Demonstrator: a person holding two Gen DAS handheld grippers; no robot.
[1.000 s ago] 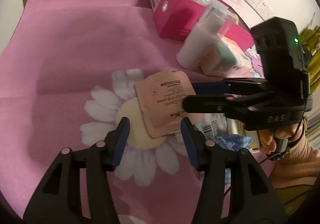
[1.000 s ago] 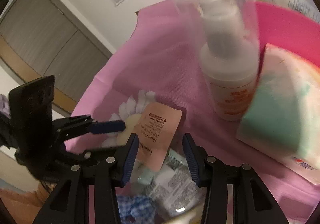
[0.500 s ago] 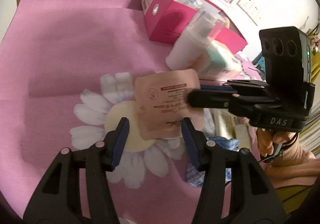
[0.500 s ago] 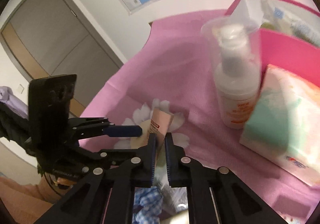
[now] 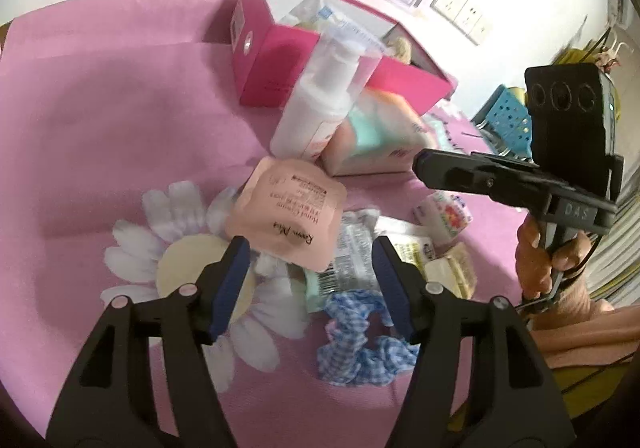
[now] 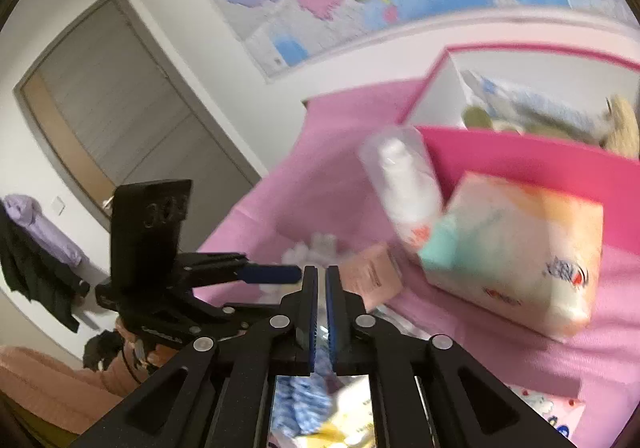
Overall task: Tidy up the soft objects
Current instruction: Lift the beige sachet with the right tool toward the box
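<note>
The left gripper [image 5: 310, 280] stands released at the lower middle of its view, jaws just having been opening, with nothing pressed between them; the peach sachet [image 5: 290, 208] lies just beyond the tips, free on the pink cloth [image 5: 100, 108]. The right gripper [image 6: 319, 312] is clenched, its blue pads almost touching, and nothing shows between them; in the left view it hangs at the right edge, apart from the pile.

The soft things sit low and centre in the left view: the sachet on top of a clear wrapped packet [image 5: 352, 252], a blue checked scrunchie [image 5: 360, 344] below it. The pink box [image 5: 280, 64] waits at upper centre, open, with a pump bottle [image 5: 316, 104] and a tissue pack [image 5: 372, 140] leaning in front of it.

Risks, as I judge them: the sachet is thin and slick, so a pinch on one corner could let it slide out. A reach toward the box could knock over the tilted bottle (it leans against the box).

Writing: the sachet reads "Hand Cream" and, I think, "Rosy Mist"; the gripper body shows "DAS".
</note>
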